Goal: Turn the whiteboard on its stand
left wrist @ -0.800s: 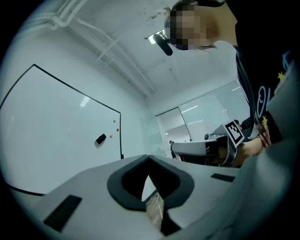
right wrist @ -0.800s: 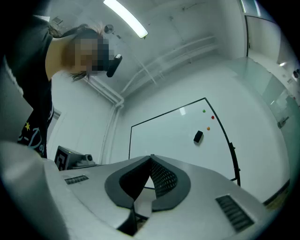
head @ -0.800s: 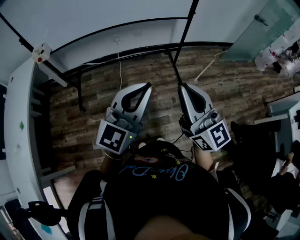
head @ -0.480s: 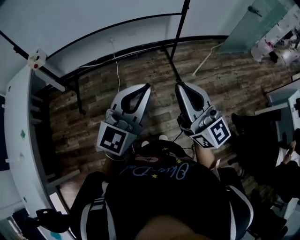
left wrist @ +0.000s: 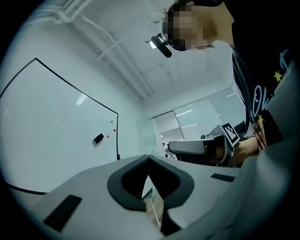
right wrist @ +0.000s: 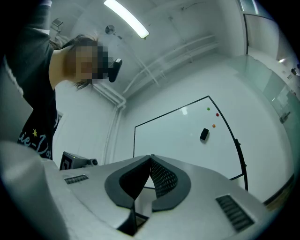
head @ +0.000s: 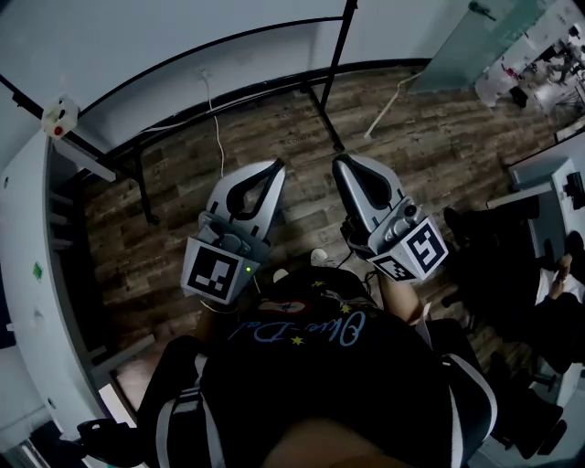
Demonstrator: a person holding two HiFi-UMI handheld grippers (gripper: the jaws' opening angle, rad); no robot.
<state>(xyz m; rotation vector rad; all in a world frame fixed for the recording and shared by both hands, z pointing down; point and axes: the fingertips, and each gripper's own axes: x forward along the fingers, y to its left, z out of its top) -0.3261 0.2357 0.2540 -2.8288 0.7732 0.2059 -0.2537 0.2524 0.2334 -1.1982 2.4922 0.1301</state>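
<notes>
The whiteboard [head: 183, 27] is a large white panel in a thin black frame, across the top of the head view. Its black stand post [head: 335, 55] and foot [head: 322, 114] rest on the wooden floor. My left gripper [head: 277, 164] and right gripper [head: 336, 160] are held side by side above the floor, short of the board, both shut and empty. In the left gripper view the whiteboard [left wrist: 56, 126] carries a black eraser [left wrist: 98, 138], and my left gripper [left wrist: 149, 157] has its tips together. The right gripper view shows the whiteboard [right wrist: 183, 136], the eraser [right wrist: 204, 134] and my shut right gripper [right wrist: 151, 157].
A white cabinet [head: 37, 274] stands at the left, with a small white and red box [head: 59, 117] above it. A white cable [head: 215, 110] hangs to the floor beside a second stand leg [head: 142, 183]. A glass door [head: 475, 55] and desks [head: 539, 183] are at the right.
The whole head view has slid a little to the left, board and stand included. Both grippers stay shut, side by side and apart from the board.
</notes>
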